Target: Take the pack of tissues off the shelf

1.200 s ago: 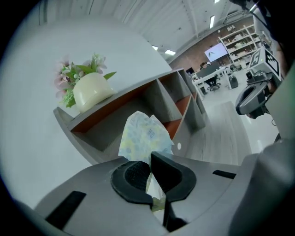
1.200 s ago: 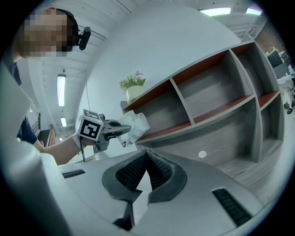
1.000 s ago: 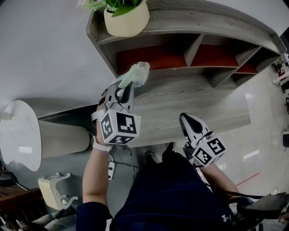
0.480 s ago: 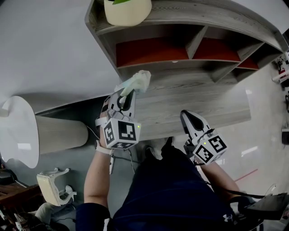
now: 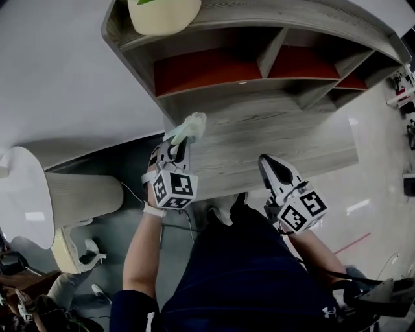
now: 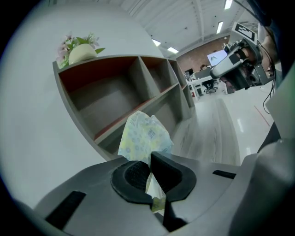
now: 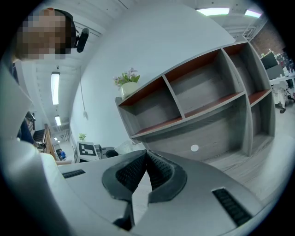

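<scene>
The pack of tissues, pale green with a small print, sticks up out of my left gripper, which is shut on its lower end. In the left gripper view the pack rises from between the closed pads, held in the air in front of the grey shelf unit. My right gripper hangs lower right in the head view, shut with nothing in it; its own view shows the jaws closed together. The shelf unit has bare red-backed compartments.
A cream flower pot stands on the shelf top. A white round table and a white chair are at the left. The person's legs and shoes fill the lower middle. Office desks lie far right.
The left gripper with the tissue pack has drawn back and down from the shelf, toward the person. The head view has shifted, so the shelf sits a little lower-left. The right gripper barely moved.
</scene>
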`<state>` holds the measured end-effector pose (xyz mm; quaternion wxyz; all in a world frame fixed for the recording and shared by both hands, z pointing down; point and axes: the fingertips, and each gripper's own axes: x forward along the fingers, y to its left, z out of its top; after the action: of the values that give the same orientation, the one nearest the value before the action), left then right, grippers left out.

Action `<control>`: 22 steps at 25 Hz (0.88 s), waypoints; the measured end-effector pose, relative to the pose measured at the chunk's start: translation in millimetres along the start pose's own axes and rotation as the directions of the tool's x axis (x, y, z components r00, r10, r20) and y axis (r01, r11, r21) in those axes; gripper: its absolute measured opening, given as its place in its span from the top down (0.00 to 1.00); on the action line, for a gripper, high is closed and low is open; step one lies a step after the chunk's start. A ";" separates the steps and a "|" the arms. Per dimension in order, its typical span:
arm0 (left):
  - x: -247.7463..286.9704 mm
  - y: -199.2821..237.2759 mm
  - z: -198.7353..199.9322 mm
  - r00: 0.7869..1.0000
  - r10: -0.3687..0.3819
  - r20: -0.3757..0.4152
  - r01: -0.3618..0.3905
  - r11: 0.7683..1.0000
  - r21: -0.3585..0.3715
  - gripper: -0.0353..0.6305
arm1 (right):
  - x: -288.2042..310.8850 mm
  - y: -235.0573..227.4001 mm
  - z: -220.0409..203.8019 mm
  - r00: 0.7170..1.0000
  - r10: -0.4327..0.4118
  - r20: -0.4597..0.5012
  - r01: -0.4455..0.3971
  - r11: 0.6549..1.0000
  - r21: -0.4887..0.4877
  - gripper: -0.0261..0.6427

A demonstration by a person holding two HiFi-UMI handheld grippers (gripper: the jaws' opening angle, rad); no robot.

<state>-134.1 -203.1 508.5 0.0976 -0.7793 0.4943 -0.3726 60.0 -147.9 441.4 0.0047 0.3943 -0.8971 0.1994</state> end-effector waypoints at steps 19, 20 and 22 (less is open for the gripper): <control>63.4 -72.9 -74.8 0.991 -0.082 -0.109 0.082 0.997 -0.001 0.92 | 0.3 -32.7 1.0 0.999 -0.043 -0.014 0.043 0.999 0.033 0.96; 66.2 -76.8 -77.4 0.990 -0.087 -0.113 0.088 0.996 0.001 0.92 | 1.4 -32.9 0.4 0.999 -0.042 -0.017 0.042 0.999 0.034 0.96; 71.2 -84.0 -82.6 0.988 -0.095 -0.123 0.096 0.995 0.005 0.92 | 3.0 -33.5 -0.8 0.999 -0.039 -0.022 0.040 0.999 0.037 0.96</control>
<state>-114.7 -204.0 644.8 0.0536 -0.7773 0.4594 -0.4266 81.6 -170.2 454.5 0.0111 0.4098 -0.8852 0.2201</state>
